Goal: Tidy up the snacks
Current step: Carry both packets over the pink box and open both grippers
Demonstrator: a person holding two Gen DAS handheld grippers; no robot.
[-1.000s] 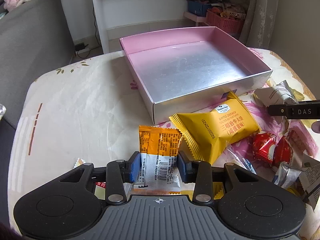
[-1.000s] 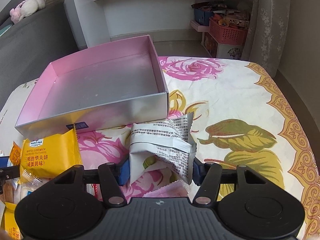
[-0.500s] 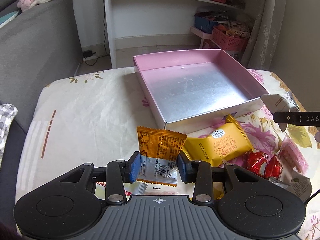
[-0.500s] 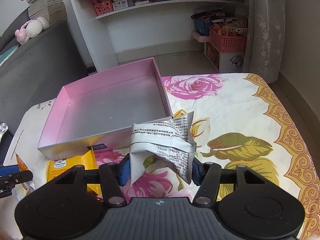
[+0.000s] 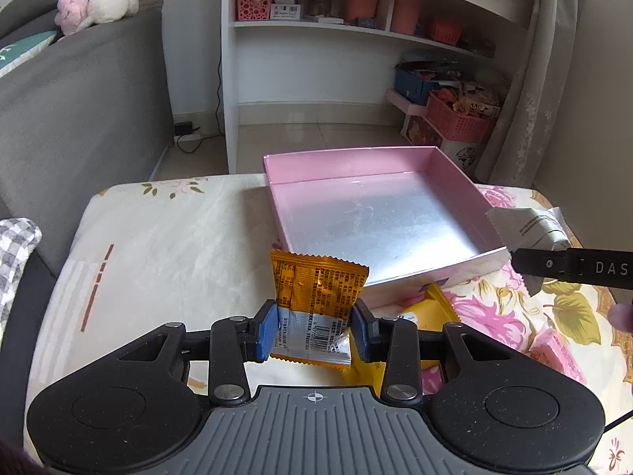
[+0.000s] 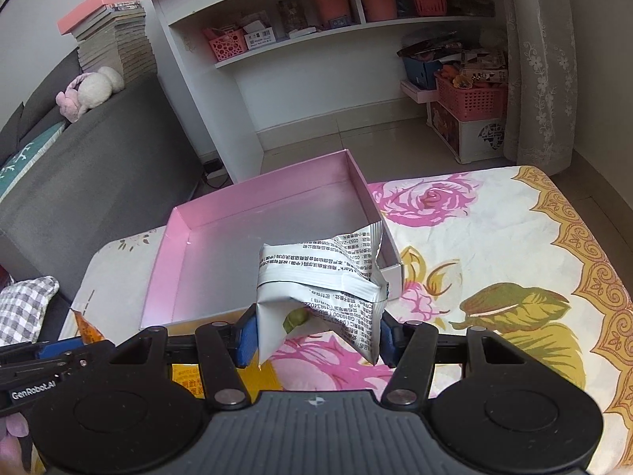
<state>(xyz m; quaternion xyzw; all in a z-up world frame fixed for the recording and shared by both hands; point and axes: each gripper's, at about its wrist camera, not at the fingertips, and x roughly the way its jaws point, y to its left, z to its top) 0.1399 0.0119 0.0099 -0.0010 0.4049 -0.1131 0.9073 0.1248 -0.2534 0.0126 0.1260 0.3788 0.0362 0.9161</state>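
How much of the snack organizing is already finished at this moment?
Nothing is stored yet: the pink box is empty. In hand: the left gripper holds an orange packet, the right gripper a white packet. Left: both packets, plus the yellow packet on the tablecloth.

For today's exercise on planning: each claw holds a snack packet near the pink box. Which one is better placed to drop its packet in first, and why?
Probably the right claw: its white packet already overlaps the pink box's near corner. The left claw's orange packet sits short of the front wall.
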